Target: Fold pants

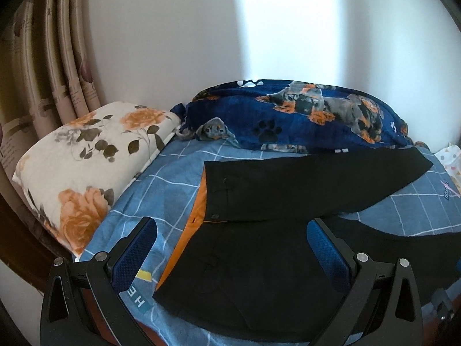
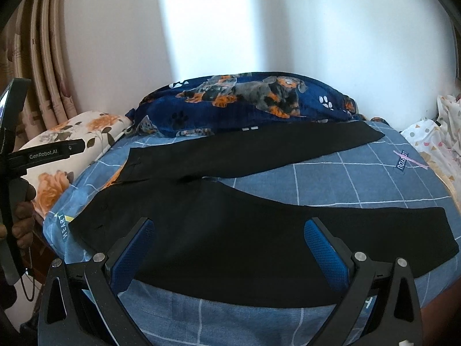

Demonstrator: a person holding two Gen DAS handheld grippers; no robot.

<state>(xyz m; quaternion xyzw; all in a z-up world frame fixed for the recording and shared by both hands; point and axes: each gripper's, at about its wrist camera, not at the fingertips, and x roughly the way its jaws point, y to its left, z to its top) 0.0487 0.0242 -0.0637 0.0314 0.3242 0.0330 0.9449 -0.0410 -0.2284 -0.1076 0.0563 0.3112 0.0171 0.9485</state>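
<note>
**Black pants spread flat on a bed, both grippers open above them**

The pants (image 2: 230, 230) lie unfolded on a bed (image 2: 331, 178) with a blue checked sheet. The waist is at the left, showing an orange lining (image 1: 198, 210); the two legs fan out to the right, apart from each other. The left gripper (image 1: 232, 248) hovers over the waist end, its blue-padded fingers (image 1: 138, 248) spread wide, holding nothing. The right gripper (image 2: 229, 248) hovers over the near leg, fingers likewise wide and empty. In the right view, a hand (image 2: 21, 216) grips the left tool at the far left. Behind the pants lies a navy dog-print blanket (image 1: 302, 115), a floral pillow (image 1: 86, 155) to its left, then curtains (image 1: 52, 57) and a white wall (image 2: 317, 28).
</note>
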